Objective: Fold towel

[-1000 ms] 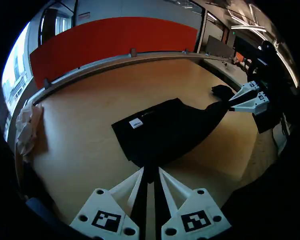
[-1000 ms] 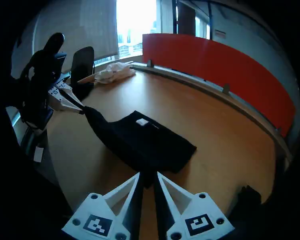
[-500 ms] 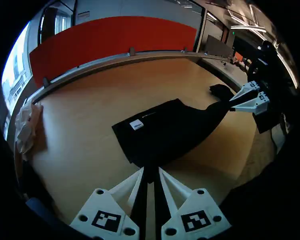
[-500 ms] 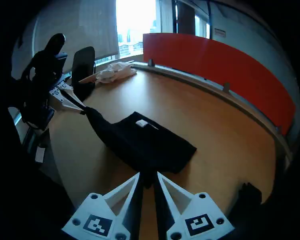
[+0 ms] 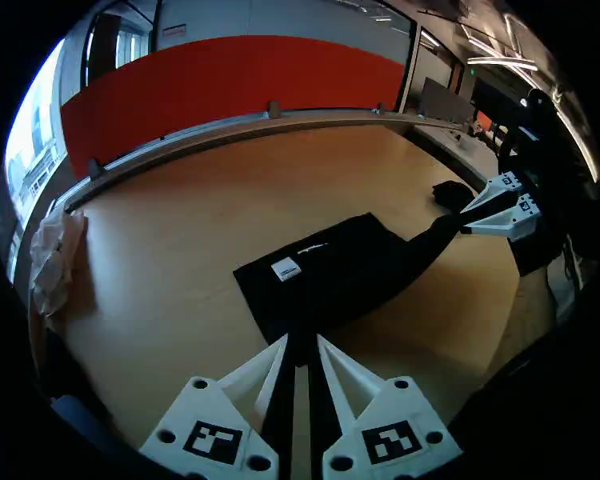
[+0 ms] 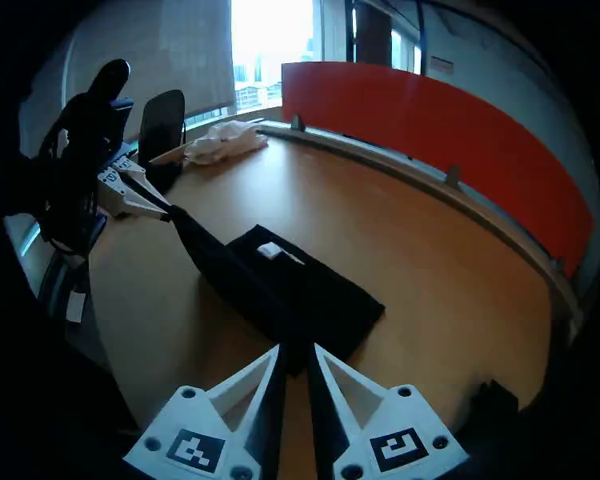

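left tool point(image 5: 300, 352) and right tool point(image 6: 298, 360) each pinch a towel point(image 5: 340, 272) corner, held above the desk point(image 5: 180, 240). step: fold-over. next: carry both corners evenly to the far edge.

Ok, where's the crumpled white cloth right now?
In the left gripper view, the crumpled white cloth lies on the wooden table, far left, beside the window.

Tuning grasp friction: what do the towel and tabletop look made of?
Towel: soft matte black cloth; it drapes and sags where lifted. Weave too small to tell. Tabletop: smooth wood-look surface with a slight sheen; laminate or veneer, unclear.
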`<state>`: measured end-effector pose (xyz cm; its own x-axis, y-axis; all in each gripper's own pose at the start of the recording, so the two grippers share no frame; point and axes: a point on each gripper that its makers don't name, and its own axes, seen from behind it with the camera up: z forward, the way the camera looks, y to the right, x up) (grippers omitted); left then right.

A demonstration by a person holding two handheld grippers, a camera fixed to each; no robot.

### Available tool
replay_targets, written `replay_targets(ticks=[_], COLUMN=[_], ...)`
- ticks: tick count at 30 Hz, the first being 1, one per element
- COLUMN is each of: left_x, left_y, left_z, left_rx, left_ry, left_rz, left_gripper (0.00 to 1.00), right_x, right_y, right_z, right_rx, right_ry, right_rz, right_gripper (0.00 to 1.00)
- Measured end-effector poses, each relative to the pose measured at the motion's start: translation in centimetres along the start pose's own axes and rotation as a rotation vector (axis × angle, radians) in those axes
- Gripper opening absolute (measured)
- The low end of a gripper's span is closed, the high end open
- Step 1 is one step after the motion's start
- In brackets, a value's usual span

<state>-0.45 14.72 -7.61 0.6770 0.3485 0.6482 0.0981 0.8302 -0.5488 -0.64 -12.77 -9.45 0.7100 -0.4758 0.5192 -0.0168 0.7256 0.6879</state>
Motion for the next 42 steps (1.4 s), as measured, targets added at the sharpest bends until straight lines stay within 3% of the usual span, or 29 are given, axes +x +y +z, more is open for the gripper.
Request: replay_targets(ticks=[12,30,42], left_x=[1.0,1.0,0.1], left_y=[-2.2,-3.0,-3.7], left_z=[4.1,7.6,10.1], left_rx=[0.014,0.022,0.046], left_ry=[-0.01,-0.032,-0.071], left_rz=[-0.013,0.004,0.022], left_gripper=[0.1,0.1,0.1], right_x=[0.8,-1.3,-2.7], right_y=[3.3,5.2,6.6], right_z=[3.2,5.5,7.7], right_rx=[0.006,0.019,0.006], right_ry=[-0.021,-0.099,-0.134], right_rz=[0.009,0.008,0.045], right_gripper=[0.16,0.16,0.17])
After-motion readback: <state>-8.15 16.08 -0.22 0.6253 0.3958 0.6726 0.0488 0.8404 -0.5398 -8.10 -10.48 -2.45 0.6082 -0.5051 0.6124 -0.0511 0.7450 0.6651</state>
